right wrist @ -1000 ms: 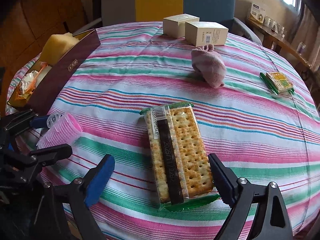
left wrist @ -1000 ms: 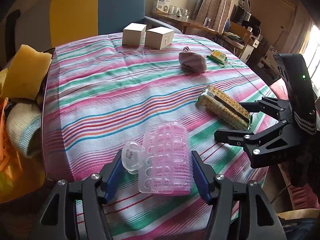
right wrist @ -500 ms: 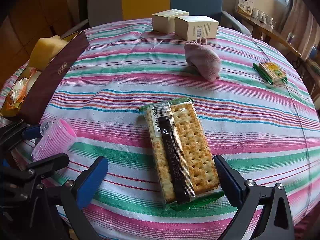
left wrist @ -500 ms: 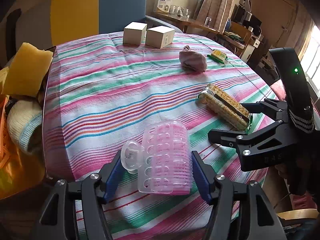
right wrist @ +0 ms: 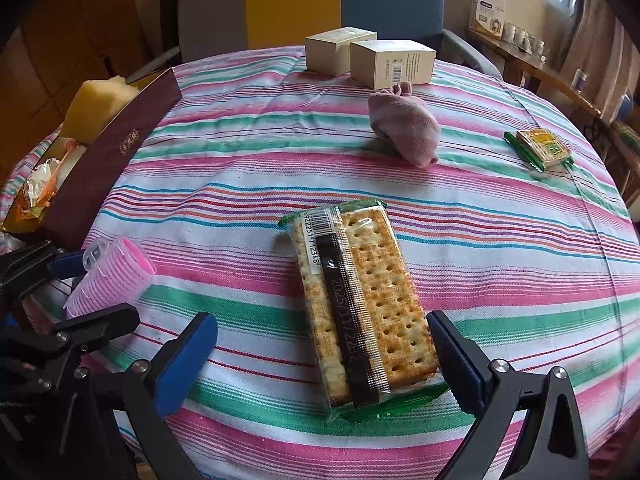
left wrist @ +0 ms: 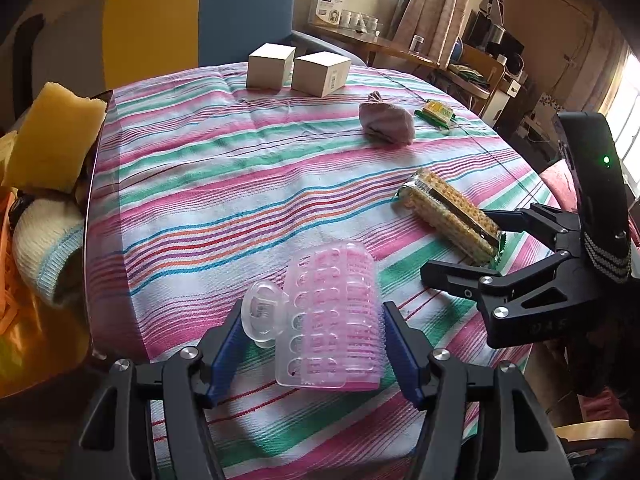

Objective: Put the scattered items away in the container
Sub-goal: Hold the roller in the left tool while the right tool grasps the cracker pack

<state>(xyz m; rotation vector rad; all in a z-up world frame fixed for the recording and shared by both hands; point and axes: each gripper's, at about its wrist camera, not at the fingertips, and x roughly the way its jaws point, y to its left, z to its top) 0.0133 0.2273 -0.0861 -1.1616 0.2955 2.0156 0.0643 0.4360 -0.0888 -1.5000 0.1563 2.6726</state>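
The left gripper (left wrist: 312, 350) stays clamped on the pink ribbed plastic hair roller with its clear clip (left wrist: 334, 316), holding it at the near edge of the round table under a pink, green and white striped cloth (left wrist: 224, 184); compared with 1 second ago it looks little changed, the roller sitting a touch further from the dark maroon cardboard box (right wrist: 108, 156) at the table's left side. The right gripper (right wrist: 320, 356) has its blue pads spread wide, and the clear-wrapped pack of square crackers with a green edge (right wrist: 356, 304) now lies further in between them than before, its near end level with the fingertips, though neither pad visibly touches it.

The right wrist view shows the box's long outer wall with a small gold label, which the left view only catches edge-on. The left view instead looks into the box: a yellow sponge block (left wrist: 52, 140) and a cream knitted item with a pale blue cuff (left wrist: 48, 244) sit inside. Both views show 2 small white cartons (right wrist: 368, 58) at the far edge, a mauve knitted pouch (right wrist: 404, 126) and a small green and yellow packet (right wrist: 540, 148) well apart on the cloth.
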